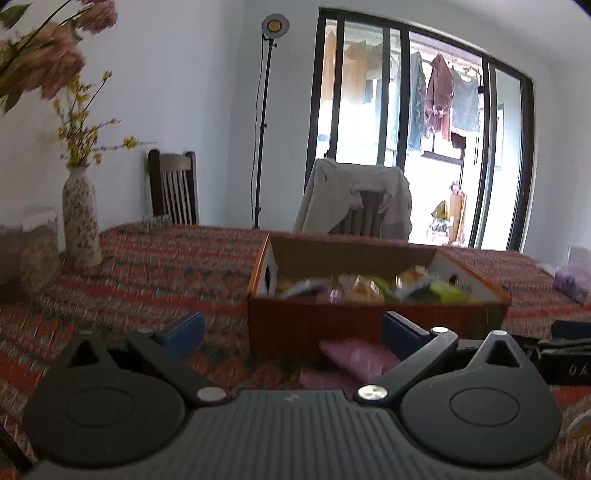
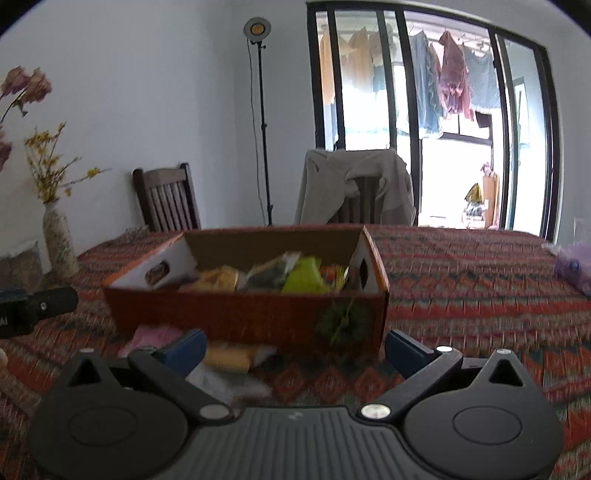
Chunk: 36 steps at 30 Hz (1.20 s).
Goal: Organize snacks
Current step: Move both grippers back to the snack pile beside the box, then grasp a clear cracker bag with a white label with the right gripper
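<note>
Box (image 1: 369,317) of snacks ahead | both tongs (image 1: 291,332) (image 2: 295,349) agape, empty

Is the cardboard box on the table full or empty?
Partly full. The box is open on top, and snack packets lie heaped inside it, below its rim.

- Daylight floods in through the balcony door (image 1: 417,136), blown out to white at its lower panes
- The lit stand lamp (image 2: 257,28) adds little; the room stays dim
- The snacks (image 1: 369,288) in the box (image 2: 251,317) smear with motion blur
- Fisheye bending curves the door frame, with dark vignetted corners
</note>
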Available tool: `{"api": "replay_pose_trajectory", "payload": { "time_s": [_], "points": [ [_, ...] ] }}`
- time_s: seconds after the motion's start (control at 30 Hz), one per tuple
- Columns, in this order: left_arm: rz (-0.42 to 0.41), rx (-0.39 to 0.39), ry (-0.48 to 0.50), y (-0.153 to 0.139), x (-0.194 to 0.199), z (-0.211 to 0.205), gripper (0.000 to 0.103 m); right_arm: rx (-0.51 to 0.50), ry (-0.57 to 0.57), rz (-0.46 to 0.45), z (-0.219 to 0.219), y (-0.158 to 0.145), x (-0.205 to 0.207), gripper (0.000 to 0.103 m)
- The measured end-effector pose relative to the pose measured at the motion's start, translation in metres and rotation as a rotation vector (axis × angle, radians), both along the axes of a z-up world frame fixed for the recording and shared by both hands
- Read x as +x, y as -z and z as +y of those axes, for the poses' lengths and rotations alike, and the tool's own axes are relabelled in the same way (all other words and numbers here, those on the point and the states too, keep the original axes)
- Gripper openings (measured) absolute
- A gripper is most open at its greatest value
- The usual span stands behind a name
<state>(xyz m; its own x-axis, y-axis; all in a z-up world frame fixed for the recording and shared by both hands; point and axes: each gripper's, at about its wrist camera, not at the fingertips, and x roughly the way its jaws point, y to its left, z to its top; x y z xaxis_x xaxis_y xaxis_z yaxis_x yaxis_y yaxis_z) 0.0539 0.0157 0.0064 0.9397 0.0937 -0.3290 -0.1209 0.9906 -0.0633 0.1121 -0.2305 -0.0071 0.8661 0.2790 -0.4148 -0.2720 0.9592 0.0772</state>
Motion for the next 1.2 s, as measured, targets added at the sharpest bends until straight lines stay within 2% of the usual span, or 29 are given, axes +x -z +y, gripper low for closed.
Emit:
{"api": "replay_pose_trajectory", "payload": {
  "time_s": [0.17,0.3,0.57,0.93,1.03,1.2],
  "points": [
    [0.042,-0.001,0.02,0.021,-0.031,0.004,0.103,-0.018,-0.032,0.027,0.002,0.01,-0.022,0.103],
    [0.049,-0.006,0.02,0.025,-0.044,0.007,0.103,-0.028,-0.037,0.03,0.006,0.012,-0.034,0.103],
    [0.04,-0.009,0.026,0.02,-0.05,0.008,0.103,-0.043,-0.038,0.03,0.008,0.009,-0.047,0.103],
    [0.057,-0.029,0.028,0.026,-0.053,0.014,0.103,-0.028,-0.088,0.117,0.027,0.021,-0.049,0.103],
    [0.062,-0.031,0.03,0.028,-0.055,0.015,0.103,-0.034,-0.112,0.148,0.04,0.028,-0.044,0.101],
    [0.08,-0.034,0.028,0.032,-0.058,0.017,0.103,-0.041,-0.127,0.197,0.057,0.04,-0.031,0.085]
  ]
}}
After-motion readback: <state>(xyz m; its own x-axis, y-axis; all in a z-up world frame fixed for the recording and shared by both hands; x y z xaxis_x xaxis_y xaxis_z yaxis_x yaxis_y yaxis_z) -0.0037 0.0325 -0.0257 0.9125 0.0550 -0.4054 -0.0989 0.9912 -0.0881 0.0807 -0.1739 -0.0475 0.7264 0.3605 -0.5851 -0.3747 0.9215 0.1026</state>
